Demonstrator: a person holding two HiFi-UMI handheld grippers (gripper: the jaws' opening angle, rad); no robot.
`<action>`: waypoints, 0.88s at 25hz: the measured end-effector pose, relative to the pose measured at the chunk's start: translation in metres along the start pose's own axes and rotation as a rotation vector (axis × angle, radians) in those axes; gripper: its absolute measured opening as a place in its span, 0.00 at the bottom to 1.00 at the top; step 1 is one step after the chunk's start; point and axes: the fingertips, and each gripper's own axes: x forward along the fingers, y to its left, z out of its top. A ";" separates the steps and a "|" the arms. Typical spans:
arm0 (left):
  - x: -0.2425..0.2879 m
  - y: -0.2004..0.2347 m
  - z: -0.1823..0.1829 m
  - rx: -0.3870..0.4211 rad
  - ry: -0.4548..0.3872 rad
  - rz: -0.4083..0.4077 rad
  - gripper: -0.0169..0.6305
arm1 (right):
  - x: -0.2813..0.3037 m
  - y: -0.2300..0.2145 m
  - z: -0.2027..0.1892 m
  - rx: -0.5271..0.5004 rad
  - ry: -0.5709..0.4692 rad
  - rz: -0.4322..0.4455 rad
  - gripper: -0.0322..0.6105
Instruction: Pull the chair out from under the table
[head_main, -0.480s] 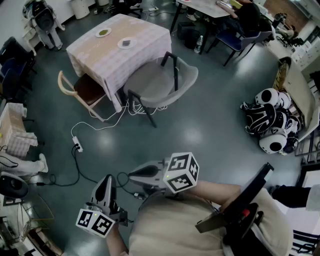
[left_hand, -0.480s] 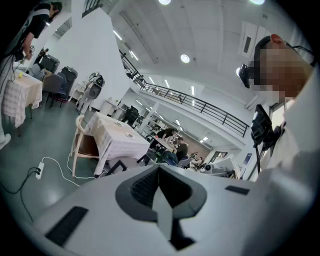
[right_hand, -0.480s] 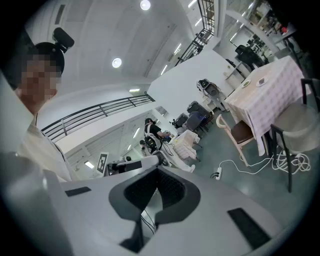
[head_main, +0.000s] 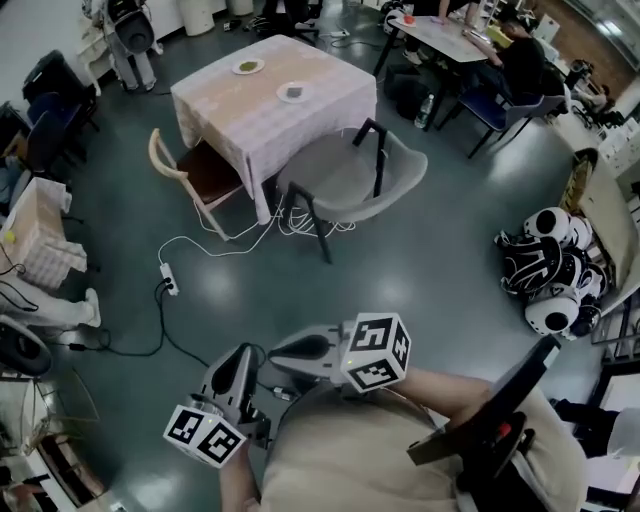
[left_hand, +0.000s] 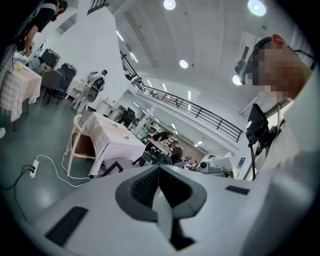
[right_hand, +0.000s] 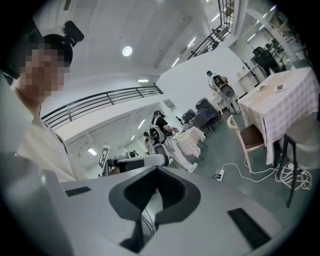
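Both tongs sit low at six o'clock in the head view, close against the person's pale shirt and well apart from any furniture. The left gripper (head_main: 240, 360) has its jaws pressed fully together with nothing between them. The right gripper (head_main: 283, 351) lies crosswise just beside it, jaws likewise closed on nothing.

Up at twelve o'clock stands the table (head_main: 240, 118) under a pale checked cloth. Two small plates rest on top. The far plate (head_main: 248, 67), toward the table's eleven o'clock corner, holds something greenish. The near plate (head_main: 292, 92), about mid-table, holds a small dark item; I cannot tell what either one is.

At the table's eight o'clock side the wooden chair (head_main: 203, 170) has its brown seat pushed partly beneath the hanging cloth, its curved back sticking out. At the five o'clock side the grey chair (head_main: 345, 182) on black legs stands with the front of its seat up against the cloth.

A white cable (head_main: 215, 246) trails from under the table to a power strip (head_main: 168, 278) on the dark floor, at about nine o'clock from the tongs.
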 end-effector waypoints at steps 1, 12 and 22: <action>-0.004 0.001 0.000 0.013 -0.004 0.012 0.04 | 0.002 0.002 -0.001 -0.002 0.001 0.005 0.06; -0.038 0.036 -0.003 0.021 -0.019 0.079 0.04 | 0.032 0.027 0.002 -0.112 -0.003 0.046 0.06; -0.073 0.066 0.006 -0.032 -0.065 0.141 0.04 | 0.065 0.046 -0.001 -0.162 0.062 0.099 0.06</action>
